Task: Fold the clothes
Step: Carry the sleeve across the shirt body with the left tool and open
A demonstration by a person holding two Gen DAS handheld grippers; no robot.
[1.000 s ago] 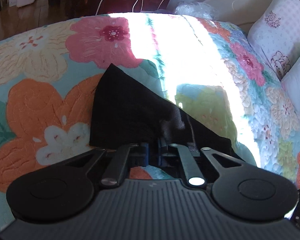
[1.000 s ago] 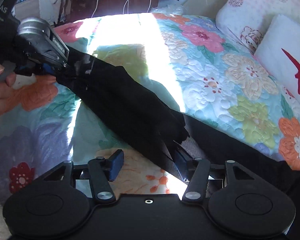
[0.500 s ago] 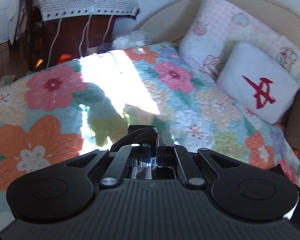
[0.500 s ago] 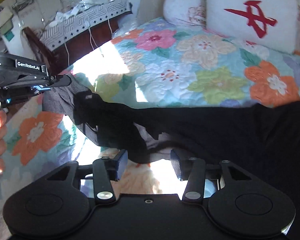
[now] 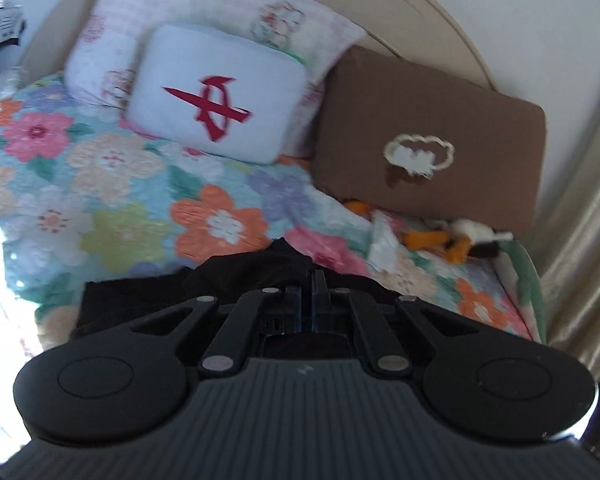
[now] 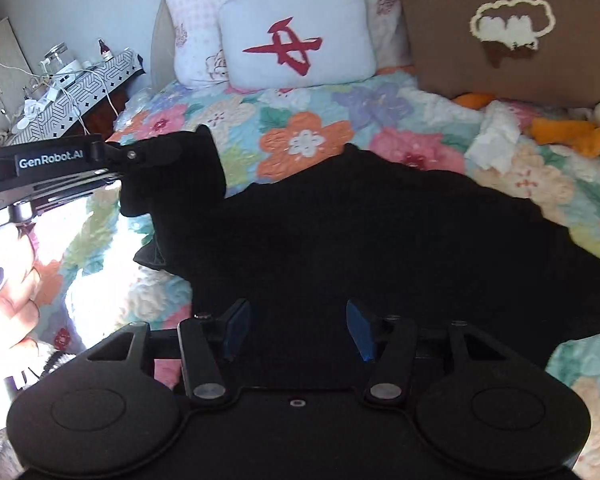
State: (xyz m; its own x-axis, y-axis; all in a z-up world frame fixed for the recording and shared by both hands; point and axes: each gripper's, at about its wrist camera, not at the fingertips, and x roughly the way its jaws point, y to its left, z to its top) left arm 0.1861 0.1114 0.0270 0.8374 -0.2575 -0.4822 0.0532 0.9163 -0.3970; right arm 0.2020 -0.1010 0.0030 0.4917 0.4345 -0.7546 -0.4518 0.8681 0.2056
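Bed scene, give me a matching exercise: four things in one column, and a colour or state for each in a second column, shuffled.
Things:
1. left tongs
2. right tongs
3. cushion with the cloud patch
4. small pillow with the red mark

Colour or state:
A. brown
B. open above the black garment
C. white
D. shut on a bunched end of the black garment

Pairs: 1-D, 2-B, 3-A, 4-C
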